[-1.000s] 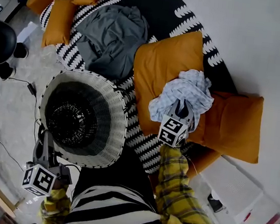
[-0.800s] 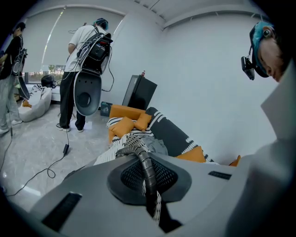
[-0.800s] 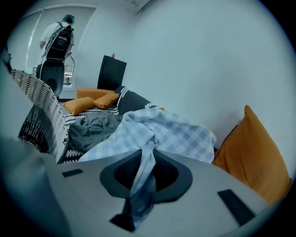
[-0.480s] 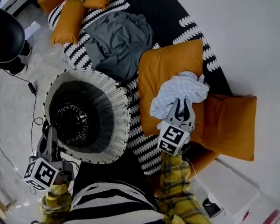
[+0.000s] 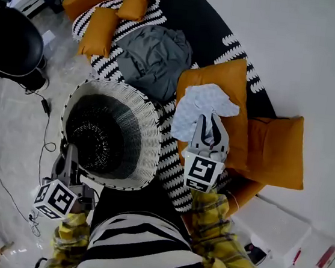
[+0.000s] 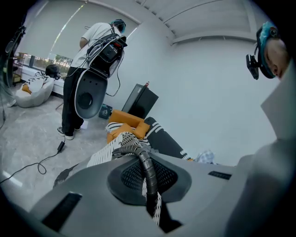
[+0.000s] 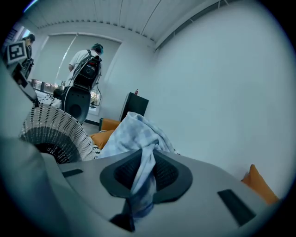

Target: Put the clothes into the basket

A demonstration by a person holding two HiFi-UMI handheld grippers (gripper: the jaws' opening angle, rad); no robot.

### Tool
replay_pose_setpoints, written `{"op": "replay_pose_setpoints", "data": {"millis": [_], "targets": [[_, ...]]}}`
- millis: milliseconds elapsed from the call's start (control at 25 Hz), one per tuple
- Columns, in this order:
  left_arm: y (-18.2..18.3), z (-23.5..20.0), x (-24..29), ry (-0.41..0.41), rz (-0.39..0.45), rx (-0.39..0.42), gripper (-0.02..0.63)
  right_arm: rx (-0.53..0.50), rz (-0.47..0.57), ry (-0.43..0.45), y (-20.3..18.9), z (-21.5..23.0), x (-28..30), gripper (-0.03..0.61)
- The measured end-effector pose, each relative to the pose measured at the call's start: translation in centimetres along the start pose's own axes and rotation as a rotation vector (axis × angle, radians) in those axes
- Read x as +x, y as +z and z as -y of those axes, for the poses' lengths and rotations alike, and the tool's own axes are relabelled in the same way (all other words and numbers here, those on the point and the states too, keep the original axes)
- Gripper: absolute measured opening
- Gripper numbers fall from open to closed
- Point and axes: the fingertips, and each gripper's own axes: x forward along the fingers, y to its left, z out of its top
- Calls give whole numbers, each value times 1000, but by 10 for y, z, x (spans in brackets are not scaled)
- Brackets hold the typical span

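A white woven basket (image 5: 149,141) stands on the floor beside the sofa. My left gripper (image 5: 70,153) is at its near rim, shut on the basket's dark corded handle (image 6: 144,163); the left gripper view shows the jaws (image 6: 151,194) pinching it. My right gripper (image 5: 208,129) is shut on a light blue checked cloth (image 5: 202,104), which hangs in the air over an orange cushion (image 5: 231,83), just right of the basket. In the right gripper view the cloth (image 7: 132,134) bunches out of the jaws (image 7: 138,187), with the basket (image 7: 58,132) at left. A grey garment (image 5: 155,59) lies on the sofa.
The black sofa with white pattern (image 5: 214,27) holds more orange cushions (image 5: 274,151) (image 5: 100,31). A black chair (image 5: 12,44) and cables (image 5: 45,124) are on the floor at left. A person with a backpack rig (image 6: 95,55) stands further back.
The right gripper has lifted the blue cloth off the cushion and carried it left, nearer the basket. The left gripper has shifted a little while holding the basket handle.
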Motion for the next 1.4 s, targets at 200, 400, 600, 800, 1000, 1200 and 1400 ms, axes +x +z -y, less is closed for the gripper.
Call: {"op": "replay_pose_setpoints", "data": {"millis": [200, 400, 600, 800, 1000, 1200, 1400], "targets": [[7, -14, -14, -16, 36, 12, 14, -24, 97, 108, 50, -46, -15, 75], [9, -31, -29, 2, 61, -11, 14, -36, 208, 241, 100, -95, -35, 75], [13, -58, -49, 39, 100, -72, 14, -72, 349, 423, 148, -163, -55, 75], [13, -78, -63, 60, 121, -107, 14, -53, 403, 584, 169, -225, -77, 75], [14, -98, -86, 97, 149, -130, 14, -141, 398, 794, 166, -292, -107, 77], [19, -114, -105, 126, 176, -156, 14, -211, 324, 974, 131, -357, -125, 77], [16, -124, -118, 148, 200, -172, 14, -250, 250, 1113, 86, -397, -140, 77]]}}
